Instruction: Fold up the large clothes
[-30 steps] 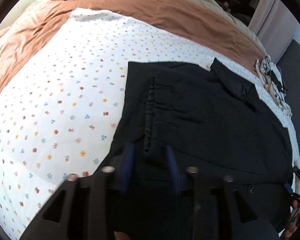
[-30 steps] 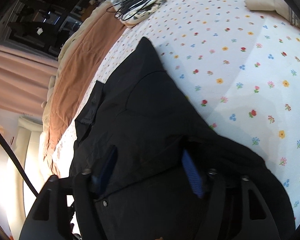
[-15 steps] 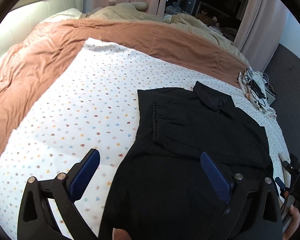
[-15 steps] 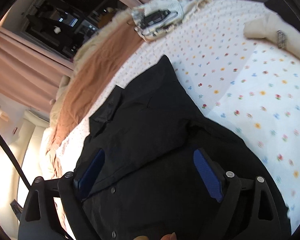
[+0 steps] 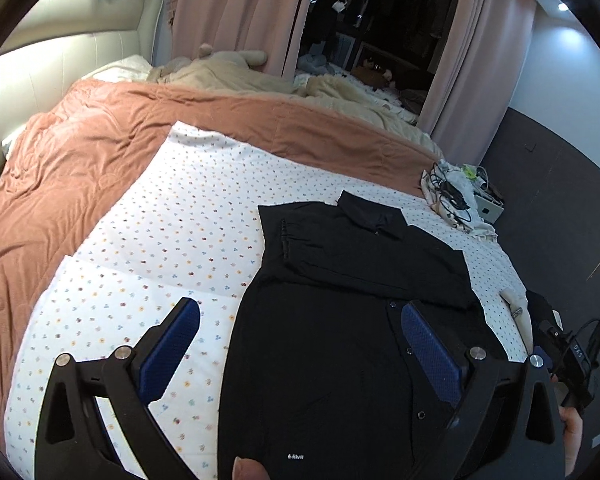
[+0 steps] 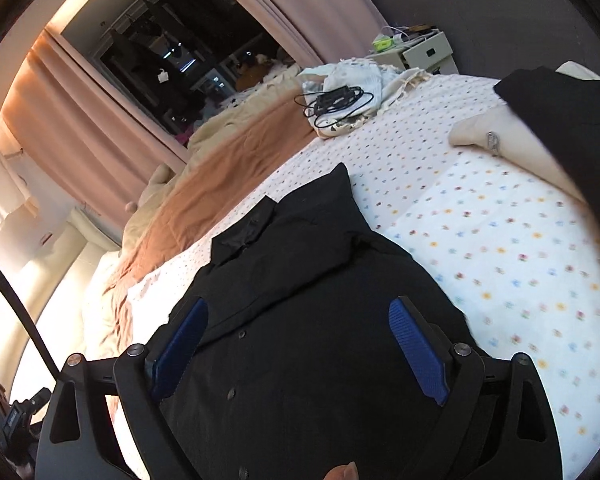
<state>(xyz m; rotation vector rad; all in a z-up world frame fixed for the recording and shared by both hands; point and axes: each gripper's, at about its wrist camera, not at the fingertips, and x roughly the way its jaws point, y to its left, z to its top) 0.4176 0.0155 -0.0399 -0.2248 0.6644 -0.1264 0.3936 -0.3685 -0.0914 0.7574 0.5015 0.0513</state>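
Note:
A black button-up shirt [image 5: 340, 320] lies flat on the floral white sheet [image 5: 172, 240], collar at the far end, both sleeves folded in across the body. It also shows in the right wrist view [image 6: 300, 280]. My left gripper [image 5: 300, 344] is open and empty, raised above the shirt's near hem, its blue pads [image 5: 168, 348] wide apart. My right gripper [image 6: 298, 344] is open and empty above the shirt's buttoned front. The other gripper's body shows at the right edge of the left wrist view [image 5: 572, 364].
A rust-brown blanket [image 5: 100, 140] and beige duvet [image 5: 240, 76] cover the far bed. A pile of cloth with black cables [image 6: 340, 100] sits at the far corner. A beige garment [image 6: 500, 140] and another dark garment [image 6: 572, 100] lie to the right. A nightstand [image 6: 424, 48] stands beyond.
Both grippers let go of the shirt, opened wide and lifted up and back. The shirt stays flat with its sleeves folded in.

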